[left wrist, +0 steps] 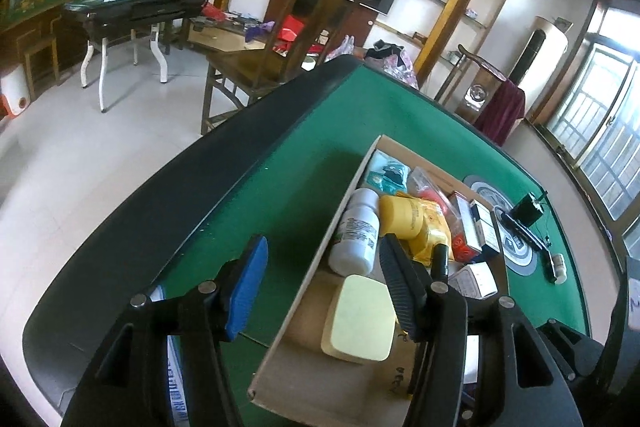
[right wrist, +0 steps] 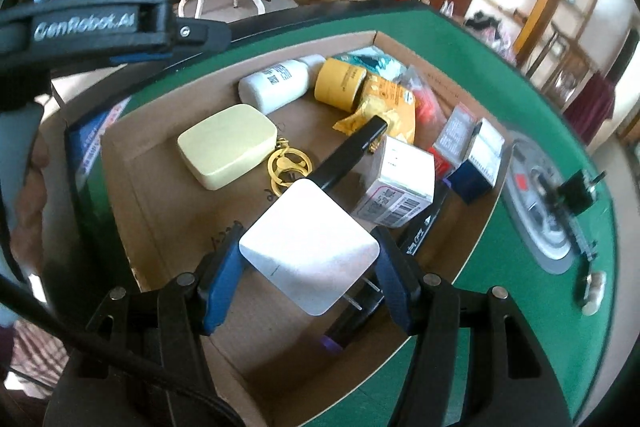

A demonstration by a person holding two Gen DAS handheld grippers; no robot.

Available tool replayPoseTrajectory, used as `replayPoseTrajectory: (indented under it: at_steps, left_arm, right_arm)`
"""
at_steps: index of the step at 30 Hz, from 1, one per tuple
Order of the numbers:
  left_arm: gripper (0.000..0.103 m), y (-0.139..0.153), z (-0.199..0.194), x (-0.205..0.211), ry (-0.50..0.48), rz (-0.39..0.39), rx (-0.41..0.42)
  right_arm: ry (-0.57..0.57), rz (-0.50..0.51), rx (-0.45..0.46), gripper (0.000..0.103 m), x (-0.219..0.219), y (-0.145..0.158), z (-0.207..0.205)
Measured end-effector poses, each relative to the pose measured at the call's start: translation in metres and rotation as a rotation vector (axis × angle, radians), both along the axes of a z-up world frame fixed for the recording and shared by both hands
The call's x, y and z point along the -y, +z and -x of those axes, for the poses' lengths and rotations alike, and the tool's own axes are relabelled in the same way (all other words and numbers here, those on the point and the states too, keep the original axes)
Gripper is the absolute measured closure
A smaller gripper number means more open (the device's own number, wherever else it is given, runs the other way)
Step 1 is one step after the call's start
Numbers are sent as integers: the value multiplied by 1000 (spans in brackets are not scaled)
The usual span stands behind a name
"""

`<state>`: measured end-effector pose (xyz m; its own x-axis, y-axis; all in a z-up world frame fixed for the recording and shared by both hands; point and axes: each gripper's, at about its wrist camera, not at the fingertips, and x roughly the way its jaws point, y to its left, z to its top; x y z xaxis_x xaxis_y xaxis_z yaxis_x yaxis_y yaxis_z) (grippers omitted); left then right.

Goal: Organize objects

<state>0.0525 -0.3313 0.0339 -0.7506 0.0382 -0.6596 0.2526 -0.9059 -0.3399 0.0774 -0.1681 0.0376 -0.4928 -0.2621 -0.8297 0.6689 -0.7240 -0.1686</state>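
A shallow cardboard box (left wrist: 316, 259) (right wrist: 120, 163) lies on the green table. In it are a pale yellow case (left wrist: 362, 319) (right wrist: 228, 145), a white bottle (left wrist: 358, 231) (right wrist: 276, 85), a yellow tub (left wrist: 402, 217) (right wrist: 340, 83), a gold keyring (right wrist: 286, 165), a black stick (right wrist: 348, 155) and several small cartons. My right gripper (right wrist: 310, 267) is shut on a white plug adapter (right wrist: 310, 247), held above the box. My left gripper (left wrist: 320, 287) is open and empty, straddling the box's left wall. The left gripper body also shows in the right wrist view (right wrist: 92, 27).
The green table (left wrist: 240, 195) has a black raised rim (left wrist: 140, 203). A round grey dial panel (right wrist: 540, 195) with a black device (left wrist: 528, 213) sits in the table's middle. A blue-printed packet (right wrist: 96, 139) lies left of the box. A wooden chair (left wrist: 280, 59) stands beyond the table.
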Motion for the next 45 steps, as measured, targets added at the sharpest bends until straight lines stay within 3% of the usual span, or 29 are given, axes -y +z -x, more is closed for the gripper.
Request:
replayPoseTrajectory:
  at_steps: [32, 35, 37, 39, 41, 43, 45]
  left_arm:
    - [41, 22, -24, -22, 26, 58, -39]
    - [22, 35, -36, -25, 66, 87, -116]
    - [2, 46, -48, -26, 98, 108, -196]
    - [1, 57, -62, -29, 109, 141, -290]
    - [1, 60, -68, -35, 100, 168, -314]
    - [1, 60, -69, -44, 106, 212, -300]
    - [1, 54, -63, -57, 45, 209, -251]
  right_arm:
    - [-9, -13, -64, 39, -14, 10, -26]
    - [-18, -7, -73, 39, -20, 13, -29]
    - [-32, 7, -86, 39, -29, 18, -32]
    - [-56, 27, -109, 39, -44, 25, -37]
    - [-98, 40, -134, 38, -64, 30, -41]
    - [-151, 45, -150, 33, -83, 33, -41]
    - [-208, 55, -152, 33, -100, 35, -36]
